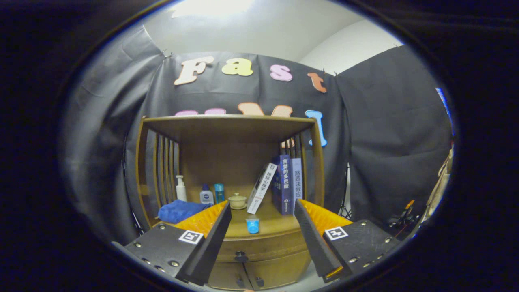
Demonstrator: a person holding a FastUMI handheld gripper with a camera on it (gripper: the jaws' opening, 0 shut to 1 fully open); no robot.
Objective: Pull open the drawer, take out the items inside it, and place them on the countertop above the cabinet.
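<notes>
A wooden cabinet stands ahead of me, with a shelf frame on top. Its drawer is closed, and the dark round knob sits low between my fingers. My gripper is open, held back from the cabinet, with nothing between its fingers. On the countertop a small blue cup stands near the front edge, just ahead of the fingers. What the drawer holds is hidden.
On the countertop lie a folded blue towel, a white pump bottle, two small bottles, a lidded beige pot and a few books leaning at the right. Two small doors sit below the drawer.
</notes>
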